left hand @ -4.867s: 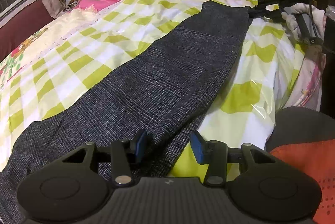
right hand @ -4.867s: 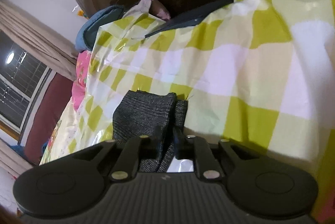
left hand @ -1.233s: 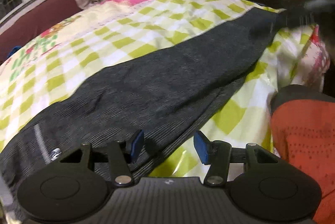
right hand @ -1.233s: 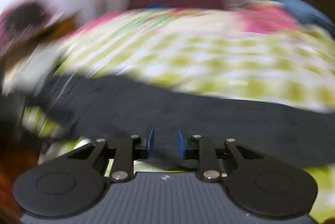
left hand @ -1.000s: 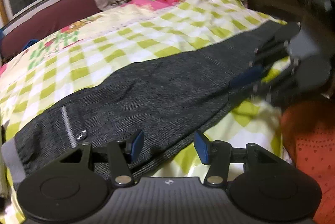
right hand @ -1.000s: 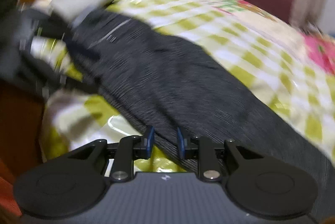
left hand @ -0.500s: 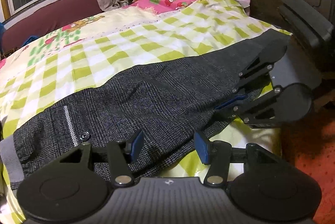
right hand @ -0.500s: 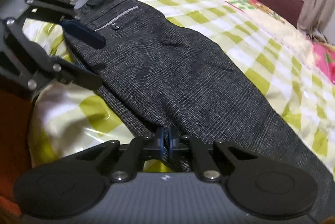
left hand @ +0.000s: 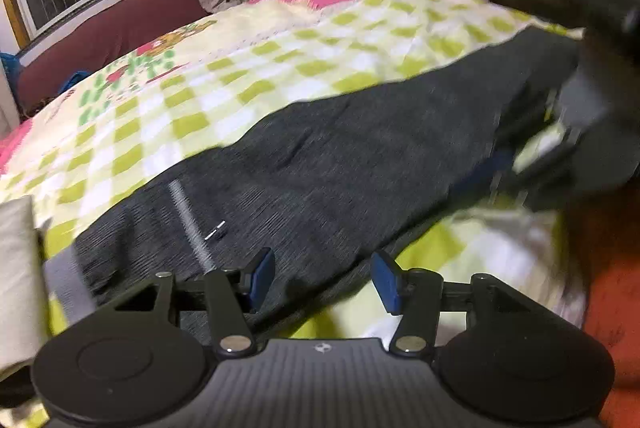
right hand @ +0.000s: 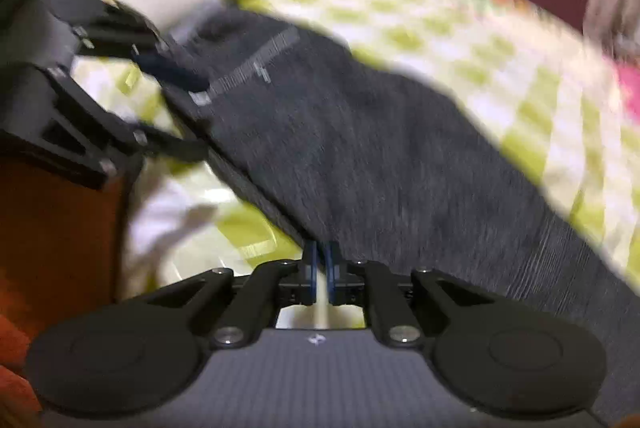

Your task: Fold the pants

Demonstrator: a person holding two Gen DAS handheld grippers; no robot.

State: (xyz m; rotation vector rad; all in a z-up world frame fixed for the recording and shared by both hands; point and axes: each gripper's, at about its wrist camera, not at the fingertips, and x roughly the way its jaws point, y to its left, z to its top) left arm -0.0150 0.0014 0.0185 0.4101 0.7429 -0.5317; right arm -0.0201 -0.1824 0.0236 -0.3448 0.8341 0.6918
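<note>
Pants (left hand: 360, 164) blurred, right gripper (right hand: 320, 268) pinching edge

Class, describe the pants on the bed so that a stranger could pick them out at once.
Find the bed's green-and-white checked cover. Along its near edge lie the pants, stretched out long. They are the only dark grey thing there, with a pale pocket stripe and a button.

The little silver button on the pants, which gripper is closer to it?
Left. The left gripper hovers open right beside the button, near the waistband of the pants. The right gripper pinches the pants' edge farther down the leg, jaws opening slightly.
</note>
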